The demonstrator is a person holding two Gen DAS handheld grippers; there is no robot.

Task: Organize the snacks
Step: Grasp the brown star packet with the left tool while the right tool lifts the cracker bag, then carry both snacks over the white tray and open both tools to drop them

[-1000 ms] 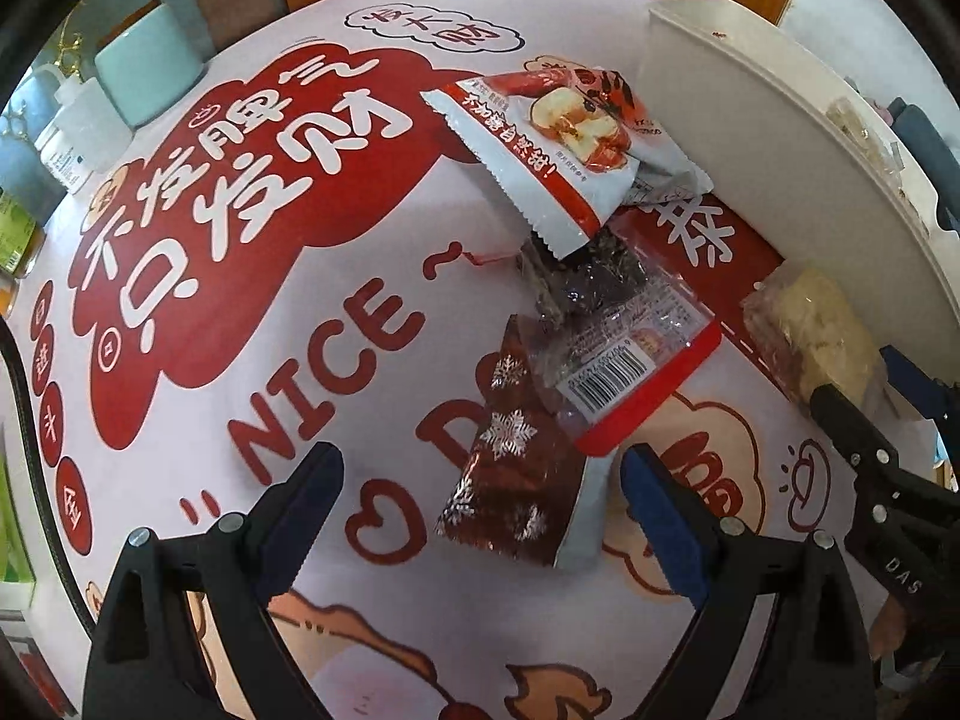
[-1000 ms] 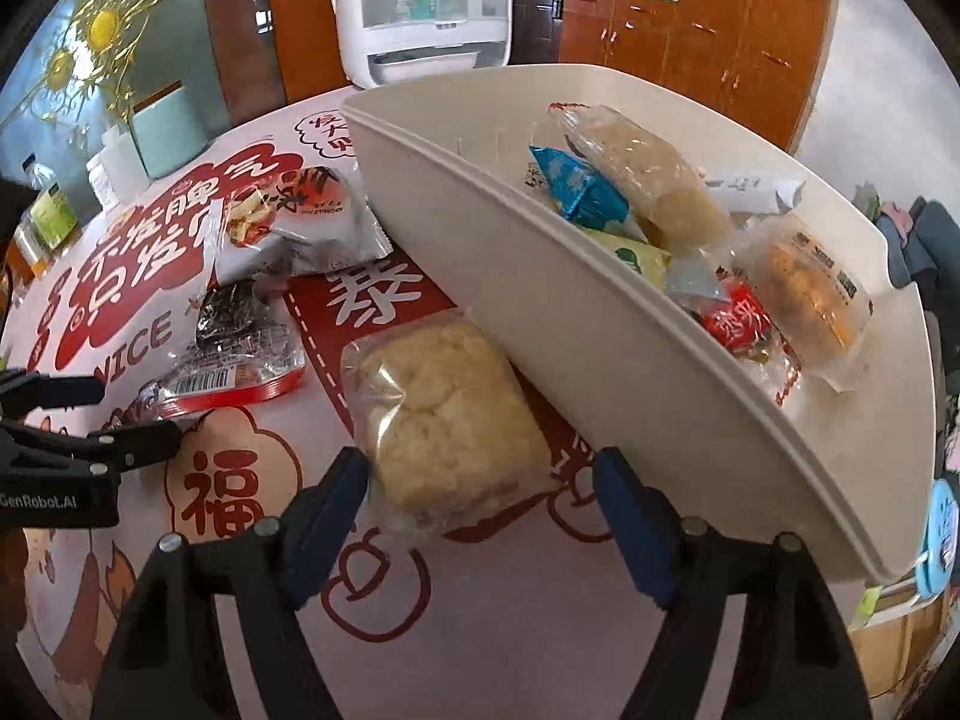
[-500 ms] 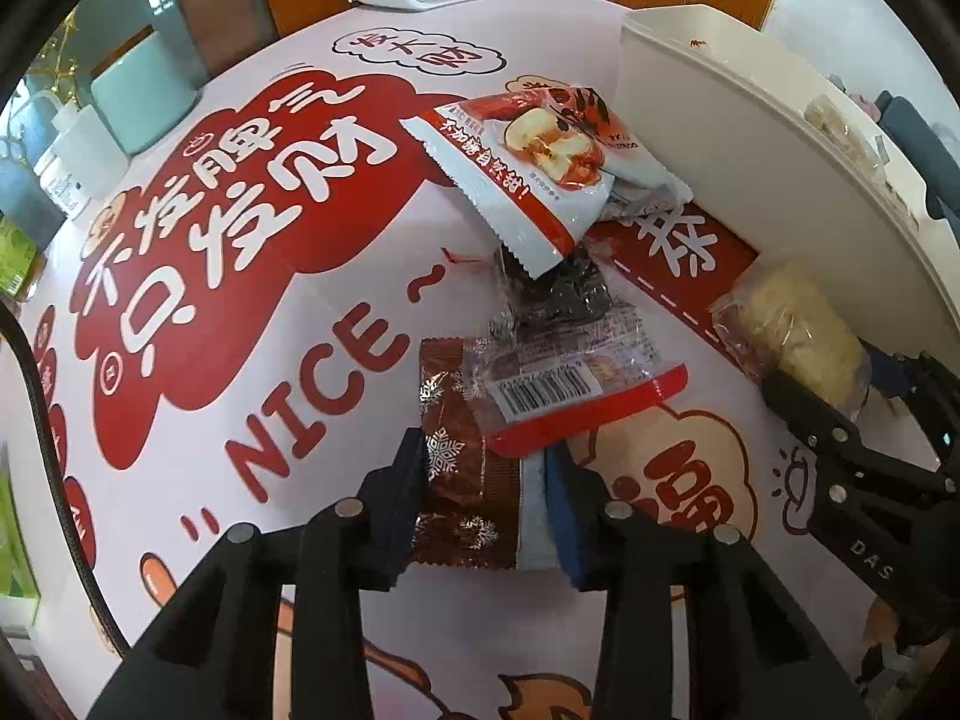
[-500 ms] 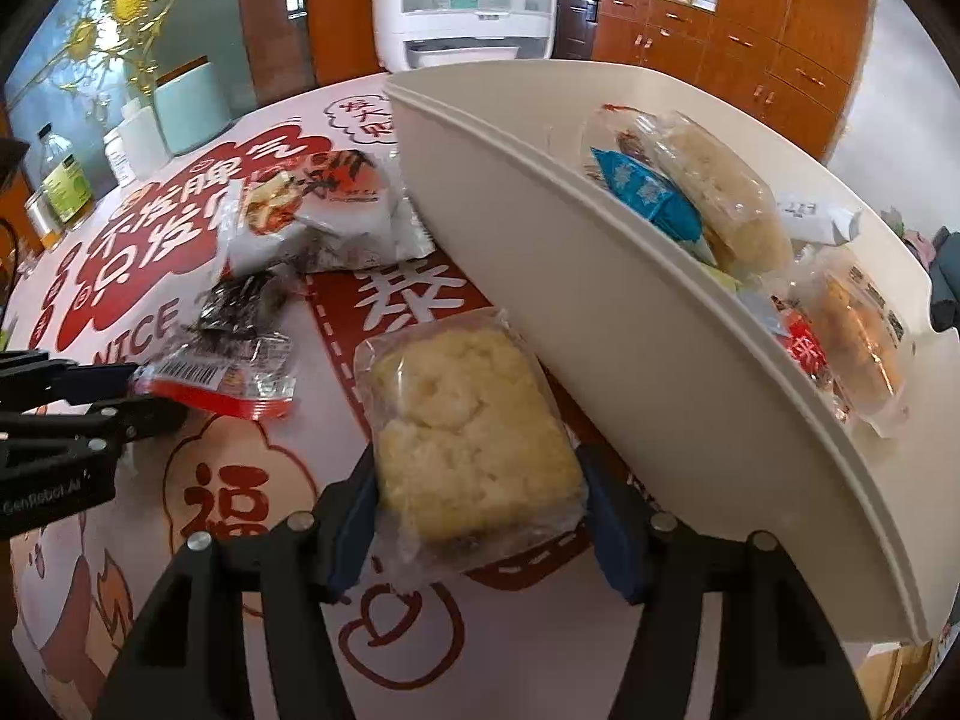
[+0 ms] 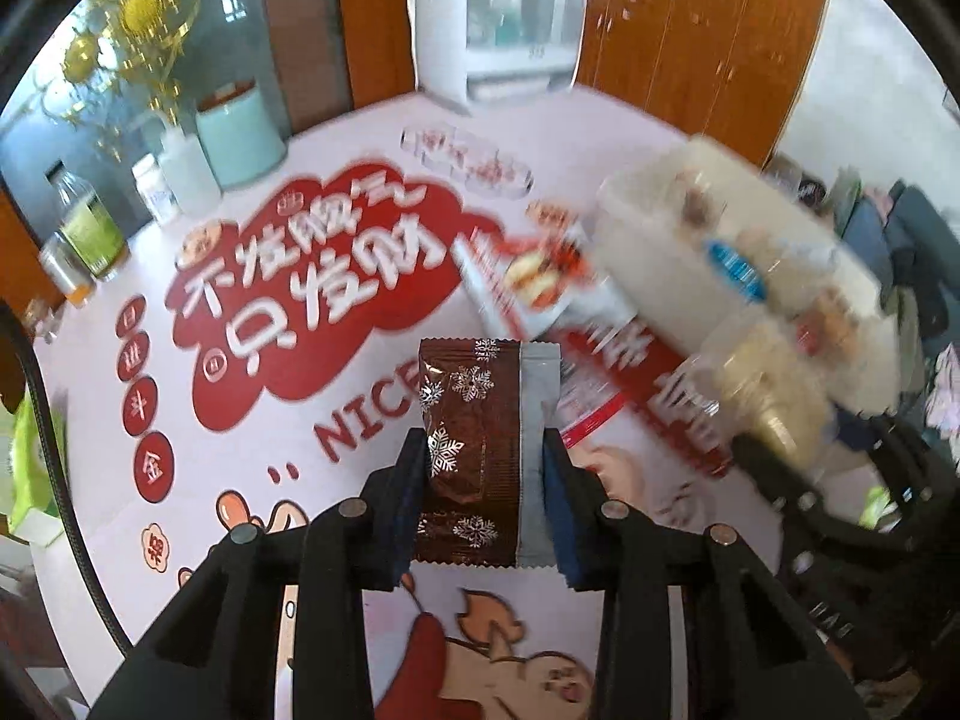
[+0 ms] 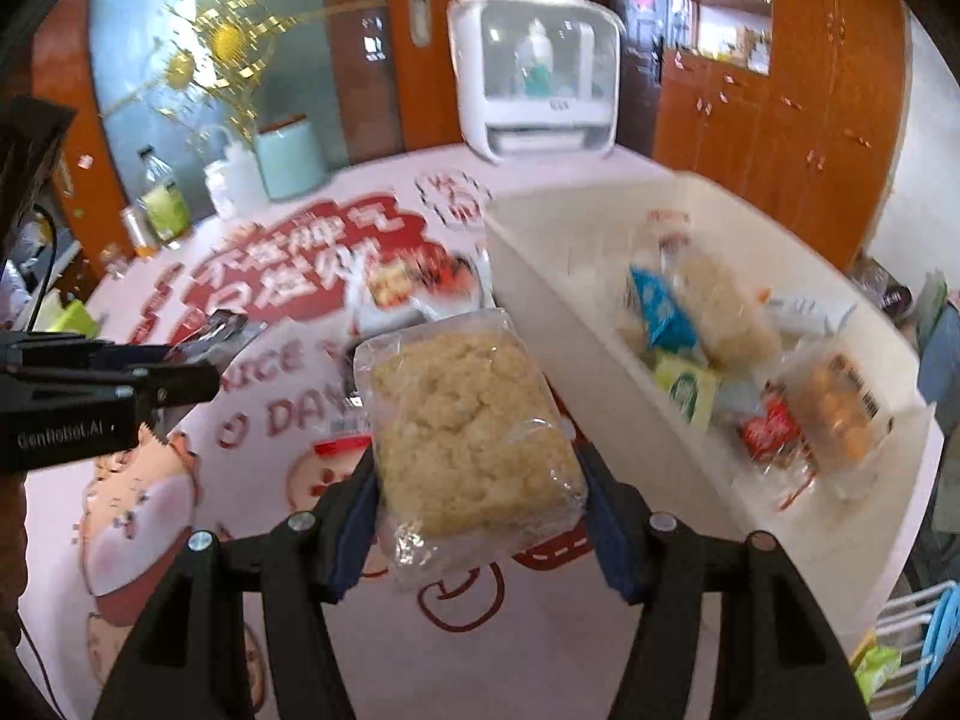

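Brown foil packet [image 5: 474, 438] with snowflakes sits clamped in the left claw [image 5: 483, 474], lifted clear of the bench [image 5: 312, 276]. The right claw [image 6: 480, 501] grips a clear bag of pale crumbly cake [image 6: 465, 426], held just beside the white bin [image 6: 576, 348] of snacks.

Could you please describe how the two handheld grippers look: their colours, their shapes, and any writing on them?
Both are black. The left gripper and the right gripper each have two angular arms joined by silver round bolts, ending in dark blue flat pads. In the right wrist view, the left gripper's side bears pale lettering, roughly "GenRobot.AI". A black cable curves along the left edge.
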